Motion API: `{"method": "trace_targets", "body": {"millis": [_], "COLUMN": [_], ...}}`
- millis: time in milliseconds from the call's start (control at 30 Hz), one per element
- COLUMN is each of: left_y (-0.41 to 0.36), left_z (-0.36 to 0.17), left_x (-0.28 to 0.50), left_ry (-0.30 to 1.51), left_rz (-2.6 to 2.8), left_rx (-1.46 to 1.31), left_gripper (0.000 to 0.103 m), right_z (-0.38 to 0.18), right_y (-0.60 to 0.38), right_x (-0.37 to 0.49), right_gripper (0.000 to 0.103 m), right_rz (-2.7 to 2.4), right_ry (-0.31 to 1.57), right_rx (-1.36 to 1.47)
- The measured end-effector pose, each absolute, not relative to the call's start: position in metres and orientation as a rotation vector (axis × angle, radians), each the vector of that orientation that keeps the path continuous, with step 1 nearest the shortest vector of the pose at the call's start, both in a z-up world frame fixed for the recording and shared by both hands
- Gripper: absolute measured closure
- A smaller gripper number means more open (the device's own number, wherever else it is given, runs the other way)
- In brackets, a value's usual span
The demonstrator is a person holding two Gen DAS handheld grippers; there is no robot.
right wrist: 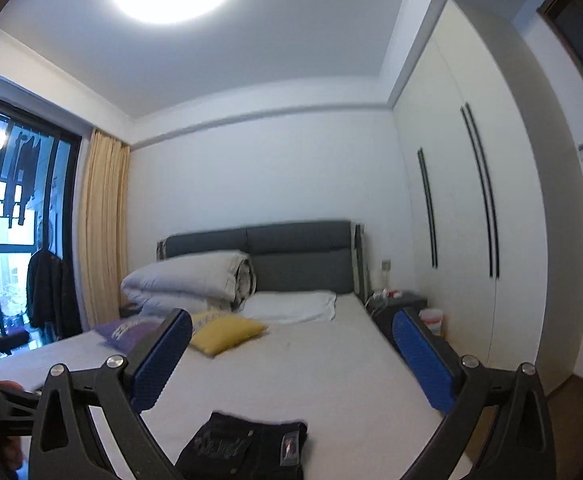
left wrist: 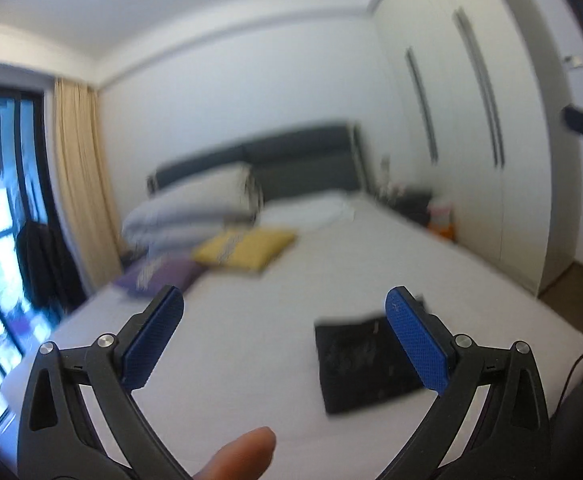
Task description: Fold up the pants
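Note:
The black pants [left wrist: 365, 364] lie folded into a small rectangle on the white bed sheet [left wrist: 275, 320] near the foot of the bed. In the right wrist view the pants [right wrist: 247, 450] lie low in the frame, waistband label up. My left gripper [left wrist: 285, 336] is open and empty, held above the bed with the pants behind its right finger. My right gripper [right wrist: 291, 360] is open and empty, raised above the pants and apart from them. A thumb [left wrist: 243, 454] shows at the bottom of the left wrist view.
A yellow pillow [right wrist: 227, 332], a purple pillow [right wrist: 129, 332] and a rolled duvet [right wrist: 187, 280] lie at the head of the bed. A white wardrobe [right wrist: 475, 216] lines the right side. A window with curtain [right wrist: 103, 232] is on the left. A nightstand [right wrist: 401, 304] stands by the headboard.

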State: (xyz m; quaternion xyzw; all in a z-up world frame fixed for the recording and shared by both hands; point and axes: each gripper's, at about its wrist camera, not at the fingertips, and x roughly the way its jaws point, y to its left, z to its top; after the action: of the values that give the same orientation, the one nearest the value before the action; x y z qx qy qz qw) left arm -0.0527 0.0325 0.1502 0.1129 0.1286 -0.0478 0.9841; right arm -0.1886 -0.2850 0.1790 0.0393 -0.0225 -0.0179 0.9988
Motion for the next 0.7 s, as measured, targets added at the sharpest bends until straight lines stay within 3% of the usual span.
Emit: {"method": "trace_targets", "body": {"millis": [300,700], "left_y": [0.038,0.031], "left_z": [0.087,0.038], "left_x": [-0.008,0.029], "left_ry": [0.661,0.766], "left_rz": [-0.029,-0.023], "left_rx": [0.078,0.048], "left_gripper": [0.000,0.000], "right_z": [0.130,0.076], "right_y": [-0.277,-0.243], "right_x": [-0.144,-0.122], "right_gripper": [0.000,0.000], "right_rz": [-0.045,-0.050], "right_ry": [0.269,0.512], "right_rx": [0.143,0.140]}}
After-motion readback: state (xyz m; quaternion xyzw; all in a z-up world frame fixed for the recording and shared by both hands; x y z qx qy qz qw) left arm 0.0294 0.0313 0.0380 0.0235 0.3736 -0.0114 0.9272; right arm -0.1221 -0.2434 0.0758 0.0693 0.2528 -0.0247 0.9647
